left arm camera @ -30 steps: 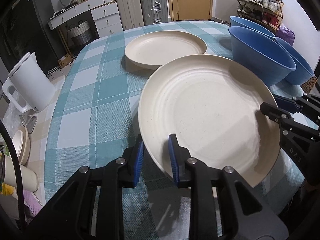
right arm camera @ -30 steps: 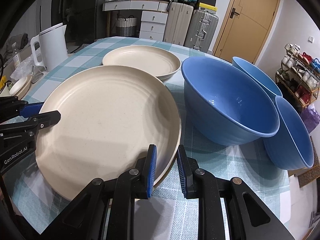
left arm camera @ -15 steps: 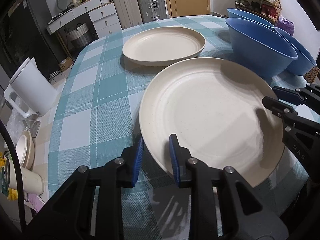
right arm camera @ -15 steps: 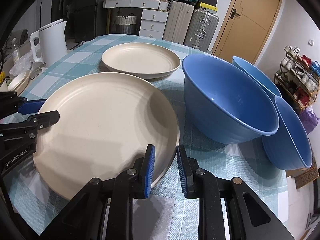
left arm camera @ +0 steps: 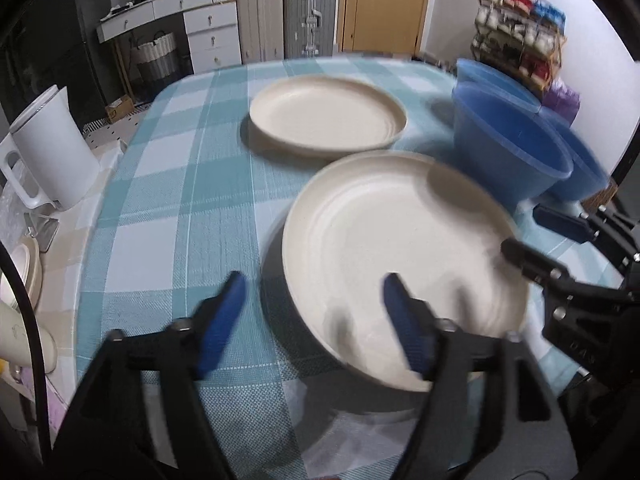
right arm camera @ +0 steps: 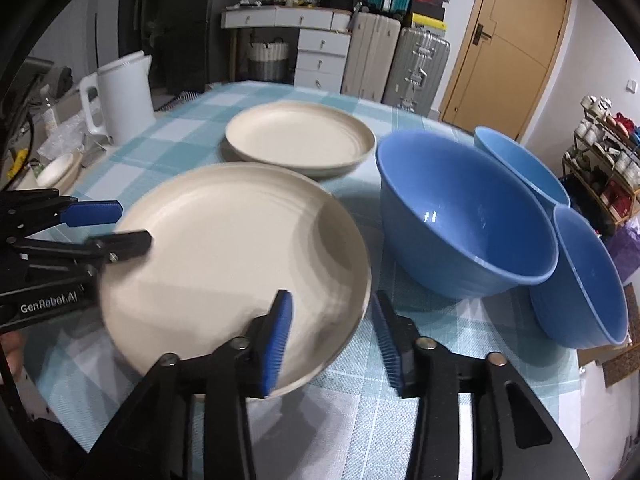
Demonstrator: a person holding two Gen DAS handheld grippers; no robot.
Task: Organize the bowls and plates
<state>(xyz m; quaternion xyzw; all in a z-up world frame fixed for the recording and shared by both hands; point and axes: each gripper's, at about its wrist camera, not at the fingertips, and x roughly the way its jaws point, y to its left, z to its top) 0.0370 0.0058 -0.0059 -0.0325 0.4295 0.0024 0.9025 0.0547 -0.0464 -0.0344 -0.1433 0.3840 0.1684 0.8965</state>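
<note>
We find both tongs, left (left arm camera: pixel 312 320) and right (right arm camera: pixel 332 334), just opened, straddling the near plate's (right arm camera: pixel 224 248) rim; withdrawing carelessly could snag it.

Near plate (right arm camera: pixel 224 248): you are looking at plain cream.
Far plate (right arm camera: pixel 298 140): cream too.
Bowls (right arm camera: pixel 460 216): showing glossy blue.
Table (left arm camera: pixel 168 208): wearing teal-and-white checks.
Kettle (right arm camera: pixel 126 96): standing white.
Left tool (left arm camera: pixel 312 316), right tool (right arm camera: pixel 332 340): you are holding black frames with blue pads.
</note>
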